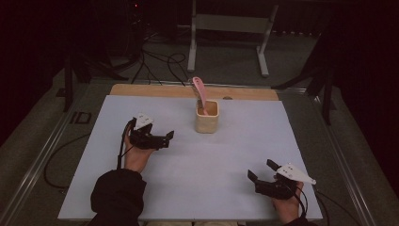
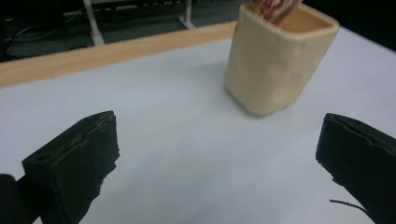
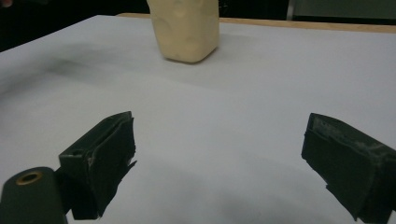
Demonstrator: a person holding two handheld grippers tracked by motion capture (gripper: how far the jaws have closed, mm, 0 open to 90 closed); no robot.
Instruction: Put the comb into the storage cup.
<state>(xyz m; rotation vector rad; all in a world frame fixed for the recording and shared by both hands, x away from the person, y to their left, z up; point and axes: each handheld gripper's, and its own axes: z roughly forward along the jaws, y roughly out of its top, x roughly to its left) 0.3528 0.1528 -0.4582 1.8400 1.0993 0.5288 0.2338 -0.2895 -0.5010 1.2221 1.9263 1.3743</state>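
We start at the left gripper [image 1: 165,140]: its jaws stand wide apart with nothing between them, and in the left gripper view only bare white surface lies in the gap of the left gripper [image 2: 217,154]. The left hand [image 1: 136,153] holds this gripper low over the left half of the table [image 1: 188,188], jaws pointing toward the right and slightly away from us.

At the right gripper [image 1: 262,170] the jaws are likewise spread and hold nothing; the right gripper view confirms an empty gap at the right gripper [image 3: 217,158] above the white sheet. The right hand [image 1: 287,207] keeps it near the front right corner of the table, jaws pointing left and away.

Moving outward, we find a cream square cup [image 1: 207,117] standing upright on the table, toward the far edge and about mid-width, well apart from both grippers. It lies ahead and right of the left jaws as the cup [image 2: 280,60], and ahead and left of the right jaws as the cup [image 3: 184,28]. A pink utensil [image 1: 200,92] stands in the cup and leans toward the far left; its lower end is hidden inside.

Beyond the white sheet, a wooden strip [image 1: 150,90] runs along the far table edge. Behind it, we see a grey metal stand [image 1: 230,28] and black cables [image 1: 160,61] on the floor.
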